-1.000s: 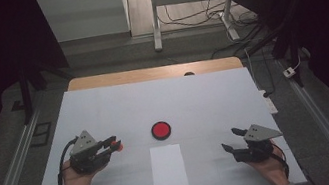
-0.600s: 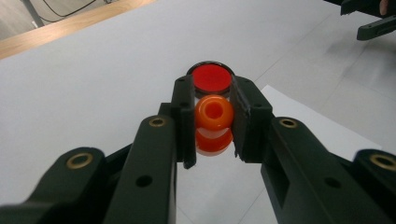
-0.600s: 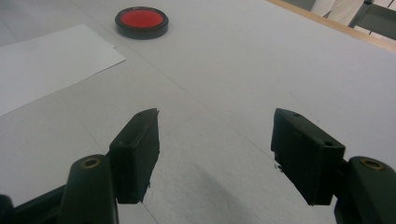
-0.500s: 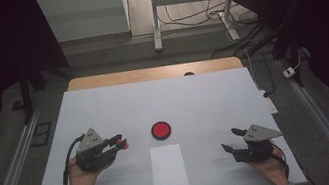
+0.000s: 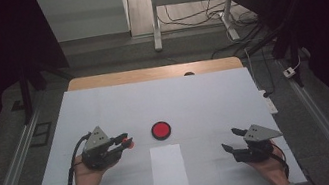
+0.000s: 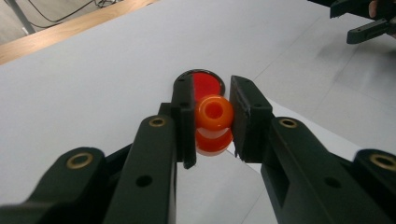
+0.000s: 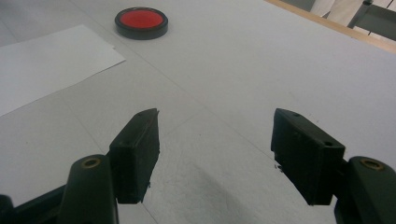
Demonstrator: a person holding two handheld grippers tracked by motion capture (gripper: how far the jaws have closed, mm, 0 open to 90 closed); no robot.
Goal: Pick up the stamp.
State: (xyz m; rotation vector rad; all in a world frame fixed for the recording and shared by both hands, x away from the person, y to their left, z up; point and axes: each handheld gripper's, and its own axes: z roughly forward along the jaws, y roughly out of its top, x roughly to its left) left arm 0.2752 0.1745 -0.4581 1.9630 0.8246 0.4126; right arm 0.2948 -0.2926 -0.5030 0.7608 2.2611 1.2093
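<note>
The left gripper [image 6: 212, 123] pinches a small glossy orange ring-shaped piece [image 6: 213, 112] between its jaws, above the white table surface [image 5: 203, 96], just left of the round red disc in a black rim [image 5: 161, 130]. A white paper sheet [image 5: 168, 168] lies near the front edge. The right gripper [image 7: 215, 149] rests near the front right corner with jaws spread and nothing between them. Wide bare surface lies between disc and far wooden edge [image 5: 149, 73].

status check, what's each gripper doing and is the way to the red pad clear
Left gripper shut on orange stamp, aimed at red ink pad. Right gripper open, empty, low over table. White paper lies nearer the person; nothing between stamp and pad.
</note>
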